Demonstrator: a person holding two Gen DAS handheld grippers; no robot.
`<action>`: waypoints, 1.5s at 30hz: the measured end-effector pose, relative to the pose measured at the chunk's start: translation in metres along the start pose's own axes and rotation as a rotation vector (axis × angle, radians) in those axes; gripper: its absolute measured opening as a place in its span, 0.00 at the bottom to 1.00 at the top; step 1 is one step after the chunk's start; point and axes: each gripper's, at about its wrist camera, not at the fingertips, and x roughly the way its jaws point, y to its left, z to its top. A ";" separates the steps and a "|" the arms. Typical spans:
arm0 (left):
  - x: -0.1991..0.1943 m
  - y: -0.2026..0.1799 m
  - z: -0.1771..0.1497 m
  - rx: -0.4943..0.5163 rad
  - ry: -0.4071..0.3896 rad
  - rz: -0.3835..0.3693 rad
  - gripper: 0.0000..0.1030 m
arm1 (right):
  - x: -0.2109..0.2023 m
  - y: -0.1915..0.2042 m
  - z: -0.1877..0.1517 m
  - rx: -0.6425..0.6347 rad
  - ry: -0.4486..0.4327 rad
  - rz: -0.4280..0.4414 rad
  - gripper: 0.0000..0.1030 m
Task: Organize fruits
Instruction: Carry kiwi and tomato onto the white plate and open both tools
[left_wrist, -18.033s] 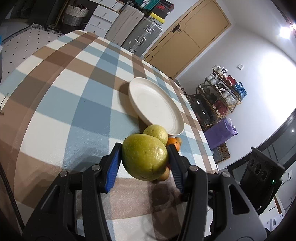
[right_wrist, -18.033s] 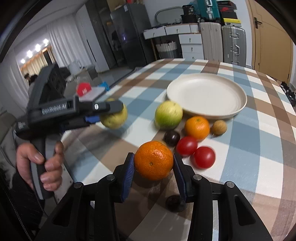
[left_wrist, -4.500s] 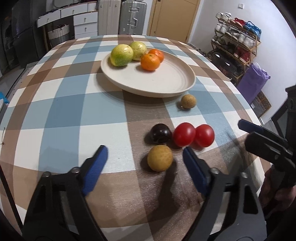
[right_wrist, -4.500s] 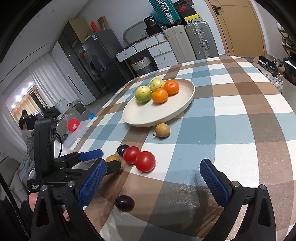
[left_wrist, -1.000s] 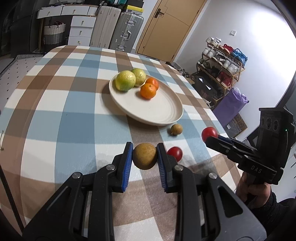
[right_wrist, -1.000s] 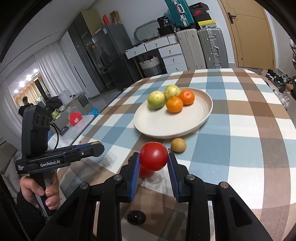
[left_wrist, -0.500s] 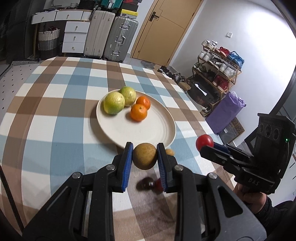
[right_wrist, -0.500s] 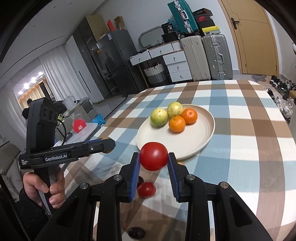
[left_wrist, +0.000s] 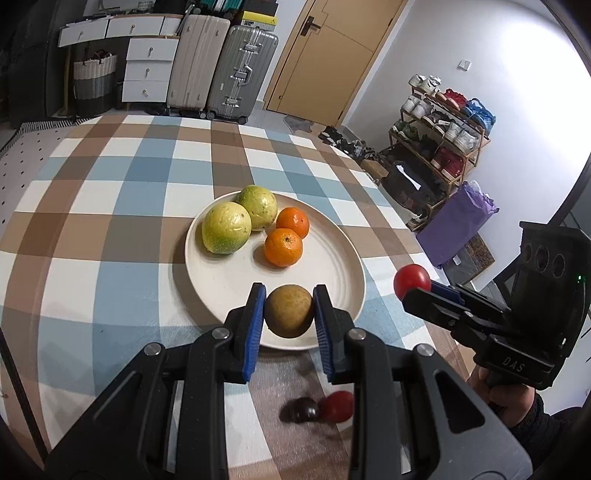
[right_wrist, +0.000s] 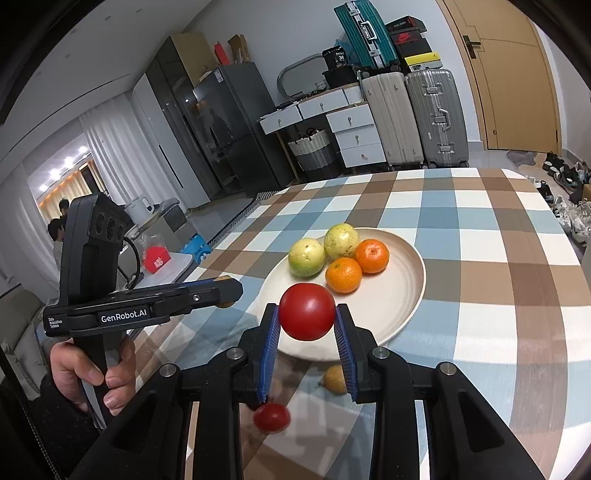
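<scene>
On the checked table, the plate (left_wrist: 207, 295) already carries two green fruits (left_wrist: 226, 232) at its far left and two oranges (left_wrist: 283, 246) to their right. The left gripper (left_wrist: 289, 314) pinches a brown fruit (left_wrist: 289, 311) above the plate's near rim. To its right, the right gripper (right_wrist: 307, 325) clamps a tomato (right_wrist: 307, 311), also near that rim. This looks like the carry-to-plate step; next, each fruit likely needs lowering onto bare plate near the middle and releasing gently so nothing rolls. A second tomato (left_wrist: 338, 406), a dark fruit (left_wrist: 300, 409) and a small brown fruit (right_wrist: 335, 378) wait on the cloth. A second ago both grippers hung nearer, short of the plate.
</scene>
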 end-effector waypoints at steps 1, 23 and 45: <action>0.005 0.001 0.002 0.000 0.006 0.003 0.23 | 0.003 -0.002 0.002 0.003 0.006 0.003 0.30; 0.097 0.013 0.042 0.016 0.085 0.069 0.23 | 0.078 -0.047 0.022 0.020 0.109 -0.055 0.30; 0.070 0.000 0.043 0.047 0.034 0.092 0.23 | 0.052 -0.045 0.028 0.048 0.026 -0.086 0.49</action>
